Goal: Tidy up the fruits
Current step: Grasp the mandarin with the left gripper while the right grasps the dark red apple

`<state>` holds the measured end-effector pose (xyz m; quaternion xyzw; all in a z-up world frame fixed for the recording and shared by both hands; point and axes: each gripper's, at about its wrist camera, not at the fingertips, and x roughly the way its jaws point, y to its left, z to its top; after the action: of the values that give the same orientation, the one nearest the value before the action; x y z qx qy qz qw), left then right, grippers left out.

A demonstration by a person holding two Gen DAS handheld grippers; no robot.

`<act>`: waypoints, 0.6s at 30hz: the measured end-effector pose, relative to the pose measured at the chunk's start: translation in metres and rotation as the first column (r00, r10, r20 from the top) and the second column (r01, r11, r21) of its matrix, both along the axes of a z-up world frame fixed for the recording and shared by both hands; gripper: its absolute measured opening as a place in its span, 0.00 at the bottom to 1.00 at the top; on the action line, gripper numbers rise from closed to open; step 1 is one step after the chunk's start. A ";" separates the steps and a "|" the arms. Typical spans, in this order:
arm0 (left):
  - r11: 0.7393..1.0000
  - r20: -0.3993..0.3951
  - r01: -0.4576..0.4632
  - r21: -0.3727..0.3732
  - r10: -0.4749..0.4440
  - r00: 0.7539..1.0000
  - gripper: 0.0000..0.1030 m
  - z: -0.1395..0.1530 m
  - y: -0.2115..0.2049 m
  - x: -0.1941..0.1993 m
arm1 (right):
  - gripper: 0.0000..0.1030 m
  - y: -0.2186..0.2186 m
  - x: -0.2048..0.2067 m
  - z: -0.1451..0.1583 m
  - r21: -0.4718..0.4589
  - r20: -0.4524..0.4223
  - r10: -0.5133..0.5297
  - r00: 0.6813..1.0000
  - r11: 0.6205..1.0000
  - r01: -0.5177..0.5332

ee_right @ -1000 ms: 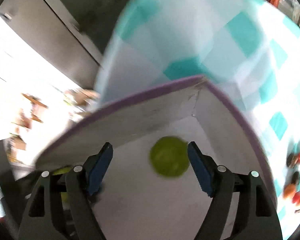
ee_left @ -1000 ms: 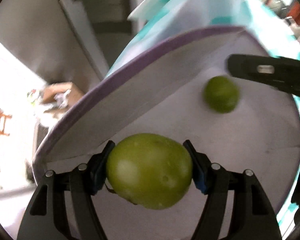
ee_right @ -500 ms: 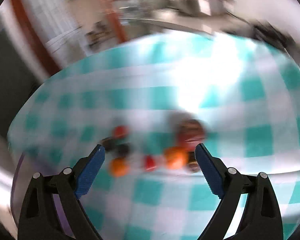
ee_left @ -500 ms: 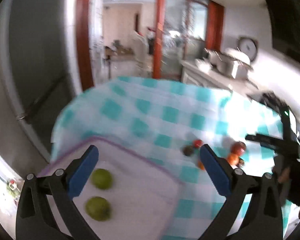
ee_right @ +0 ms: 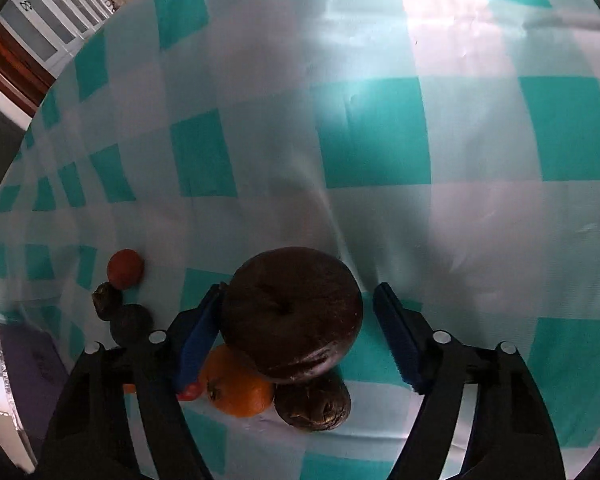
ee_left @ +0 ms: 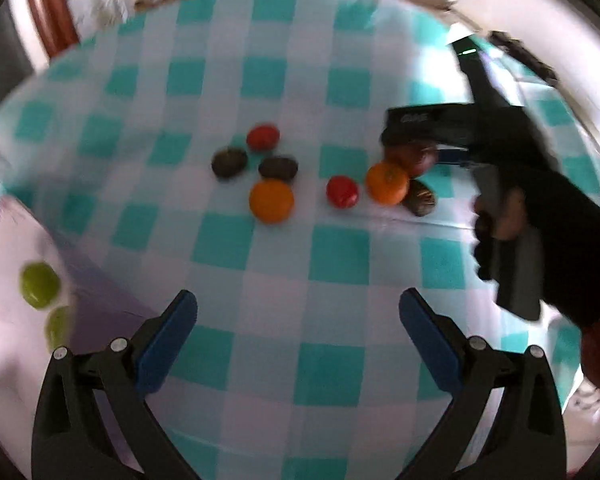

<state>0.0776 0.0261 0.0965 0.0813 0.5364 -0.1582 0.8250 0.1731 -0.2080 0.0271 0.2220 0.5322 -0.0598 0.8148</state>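
Loose fruit lies on the teal checked tablecloth point(ee_left: 283, 60): two oranges point(ee_left: 271, 201) point(ee_left: 386, 183), two small red fruits point(ee_left: 263, 137) point(ee_left: 342, 191) and several dark wrinkled ones point(ee_left: 229, 162). My left gripper point(ee_left: 297, 328) is open and empty above the cloth. My right gripper point(ee_right: 300, 320) is open around a large dark red apple point(ee_right: 291, 314); its left pad touches the apple and the right pad stands apart. An orange point(ee_right: 237, 386) and a dark fruit point(ee_right: 314, 402) lie under it. Two green fruits point(ee_left: 39, 285) lie in the purple-rimmed bin point(ee_left: 3, 248) at left.
In the left wrist view the right gripper's body and the gloved hand point(ee_left: 540, 216) reach in from the right over the fruit pile. Kitchen counters and a red door frame point(ee_left: 51, 20) stand beyond the table's far edge.
My left gripper let go of the green fruit into the bin and swung to the table. My right gripper left the bin and came down around the dark apple.
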 end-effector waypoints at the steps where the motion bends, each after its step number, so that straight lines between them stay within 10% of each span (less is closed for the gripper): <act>1: 1.000 -0.028 -0.026 -0.002 0.026 0.999 0.98 -0.010 -0.003 0.009 | 0.70 0.003 0.000 -0.002 0.000 -0.014 0.027 1.000 1.000 -0.027; 13: 0.981 -0.025 -0.192 0.039 0.193 0.981 0.96 -0.053 -0.007 0.102 | 0.65 0.008 -0.009 -0.018 0.048 -0.001 0.063 0.998 0.997 -0.063; 18: 0.993 -0.026 -0.108 0.049 0.109 0.994 0.64 -0.078 -0.012 0.106 | 0.64 0.008 -0.012 -0.021 0.045 0.021 0.072 0.997 0.996 -0.073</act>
<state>0.1836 0.0137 0.0186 0.0692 0.5554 -0.1016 0.8224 0.1607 -0.1999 0.0060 0.2216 0.5332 -0.0158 0.8163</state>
